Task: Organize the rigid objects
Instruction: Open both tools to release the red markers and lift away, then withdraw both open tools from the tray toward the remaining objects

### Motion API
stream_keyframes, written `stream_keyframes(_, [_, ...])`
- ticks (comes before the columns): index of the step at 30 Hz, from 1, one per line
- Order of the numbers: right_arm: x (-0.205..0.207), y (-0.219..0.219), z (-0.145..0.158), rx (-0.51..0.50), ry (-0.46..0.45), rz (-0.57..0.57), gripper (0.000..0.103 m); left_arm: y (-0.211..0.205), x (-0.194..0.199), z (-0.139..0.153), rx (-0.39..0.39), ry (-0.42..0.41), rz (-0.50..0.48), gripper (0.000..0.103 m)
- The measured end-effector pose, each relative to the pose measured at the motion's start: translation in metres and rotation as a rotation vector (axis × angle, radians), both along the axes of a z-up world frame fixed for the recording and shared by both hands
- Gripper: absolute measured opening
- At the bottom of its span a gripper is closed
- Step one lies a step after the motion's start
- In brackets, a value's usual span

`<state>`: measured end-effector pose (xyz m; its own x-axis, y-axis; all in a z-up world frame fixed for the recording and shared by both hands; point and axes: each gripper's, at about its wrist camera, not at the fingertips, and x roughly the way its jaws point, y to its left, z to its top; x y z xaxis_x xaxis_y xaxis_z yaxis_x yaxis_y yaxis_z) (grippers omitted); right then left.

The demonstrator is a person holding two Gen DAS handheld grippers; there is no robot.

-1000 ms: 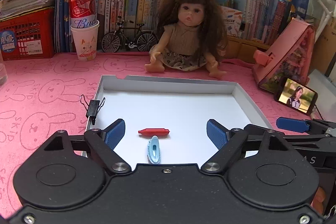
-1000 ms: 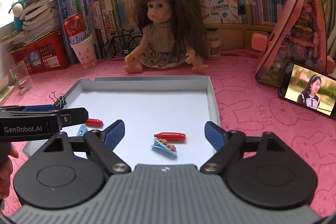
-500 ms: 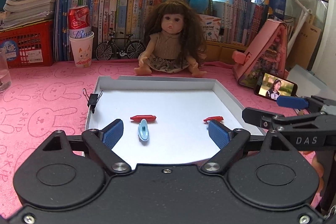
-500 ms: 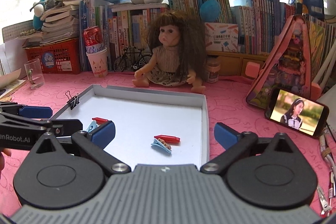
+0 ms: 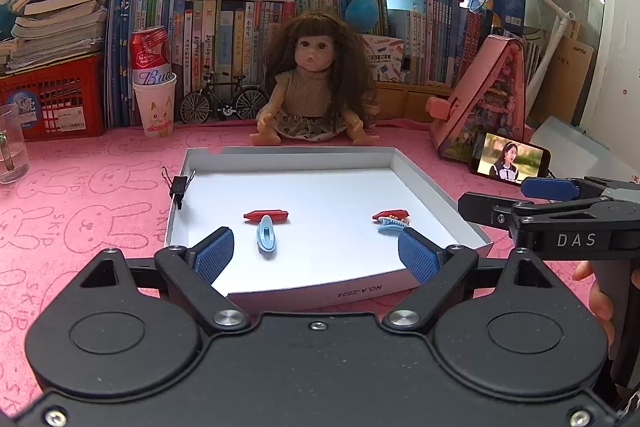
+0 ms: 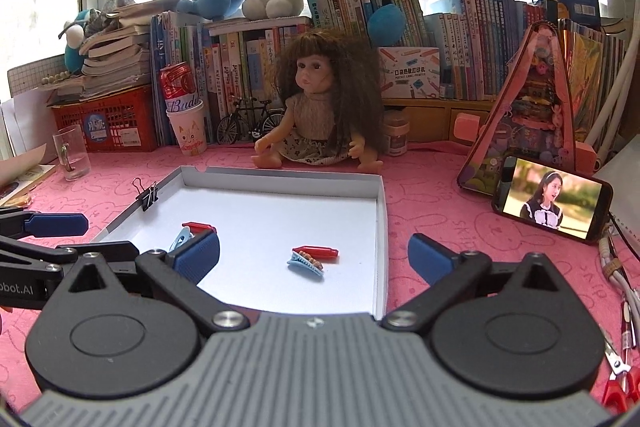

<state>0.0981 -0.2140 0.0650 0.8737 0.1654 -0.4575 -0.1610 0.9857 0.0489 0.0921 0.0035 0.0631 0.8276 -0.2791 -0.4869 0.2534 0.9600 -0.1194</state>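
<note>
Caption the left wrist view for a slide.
Open left claw hovers before white tray holding two red and two blue clips, doll behind.

The left gripper (image 5: 312,255) hangs with its jaws spread wide over the near edge of the white tray (image 5: 280,157), nothing between them; just ahead of the left jaw lie a red clip (image 5: 266,215) and a light blue clip (image 5: 266,237), the blue one's far tip touching the red; just ahead of the right jaw sit a second red clip (image 5: 391,214) and a blue patterned clip (image 5: 394,223), touching; a black binder clip (image 5: 178,186) grips the tray's left wall, beyond the left jaw; the right gripper (image 5: 516,203) reaches in right of the right jaw, one blue pad showing; a doll (image 5: 316,87) sits beyond the tray's far wall.
</note>
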Motion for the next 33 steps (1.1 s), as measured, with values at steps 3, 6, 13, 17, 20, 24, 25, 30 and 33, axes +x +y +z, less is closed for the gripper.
stream_keyframes(3, [-0.003, 0.000, 0.001, -0.004, -0.007, -0.002, 0.103, 0.000, -0.003, 0.000, -0.003, -0.002, 0.002, 0.088])
stream_keyframes(6, [-0.007, 0.001, 0.002, -0.009, -0.012, -0.003, 0.103, 0.002, -0.006, 0.000, -0.009, -0.004, 0.004, 0.088])
stream_keyframes(13, [-0.015, 0.004, -0.002, -0.023, -0.013, 0.003, 0.103, 0.004, -0.017, -0.001, -0.008, -0.017, 0.012, 0.088])
stream_keyframes(17, [-0.022, 0.005, -0.008, -0.027, -0.012, 0.007, 0.103, 0.004, -0.025, -0.005, -0.010, -0.015, 0.010, 0.089])
stream_keyframes(20, [-0.028, 0.005, -0.013, -0.034, -0.017, 0.009, 0.103, 0.006, -0.031, -0.010, -0.005, -0.026, 0.009, 0.089])
stream_keyframes(24, [-0.042, 0.003, -0.025, -0.068, -0.060, 0.013, 0.103, 0.008, -0.042, -0.021, 0.023, -0.038, 0.002, 0.089])
stream_keyframes(25, [-0.045, 0.001, -0.029, -0.079, -0.061, 0.015, 0.103, 0.009, -0.046, -0.025, 0.031, -0.041, -0.001, 0.089])
stream_keyframes(30, [-0.062, -0.004, -0.047, -0.074, -0.029, 0.066, 0.103, 0.017, -0.065, -0.039, 0.045, -0.037, -0.030, 0.074])
stream_keyframes(33, [-0.071, -0.004, -0.057, -0.072, -0.011, 0.089, 0.103, 0.023, -0.074, -0.047, 0.039, -0.003, -0.027, 0.051])
